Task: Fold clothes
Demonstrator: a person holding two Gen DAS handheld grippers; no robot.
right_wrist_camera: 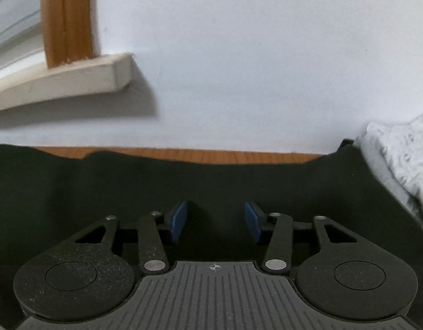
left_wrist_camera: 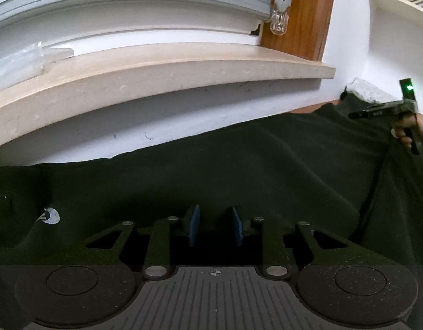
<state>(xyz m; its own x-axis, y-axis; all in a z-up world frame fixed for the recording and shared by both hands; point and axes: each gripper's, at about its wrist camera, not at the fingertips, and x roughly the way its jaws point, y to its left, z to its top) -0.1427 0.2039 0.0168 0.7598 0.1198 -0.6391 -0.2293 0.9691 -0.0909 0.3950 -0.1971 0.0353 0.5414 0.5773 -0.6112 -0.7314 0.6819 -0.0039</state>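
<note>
Lying spread flat over a brown wooden tabletop (right_wrist_camera: 200, 155), below a white wall (right_wrist_camera: 239, 68): a dark, almost black fabric garment (left_wrist_camera: 239, 165), filling the lower half of both views, with a small white printed emblem (left_wrist_camera: 50, 216) showing near its left side in the left wrist view. Hovering over that cloth, the left gripper (left_wrist_camera: 215, 227), blue pads (left_wrist_camera: 194, 228) standing a narrow gap apart, nothing visibly pinched between them. Hovering likewise over the far part of the garment, the right gripper (right_wrist_camera: 215, 222), blue pads (right_wrist_camera: 178, 222) spread wider, gripping nothing. Showing at the right edge of the left wrist view: that same right gripper's black body (left_wrist_camera: 390, 110) with a green light, held in a person's hand (left_wrist_camera: 412, 130) above the garment's far corner. Running along the wall above, a pale stone windowsill (left_wrist_camera: 156, 68) beside a brown wooden window frame (left_wrist_camera: 302, 13). Resting just beside the garment's right edge, a crumpled white-grey patterned cloth (right_wrist_camera: 401, 159).
</note>
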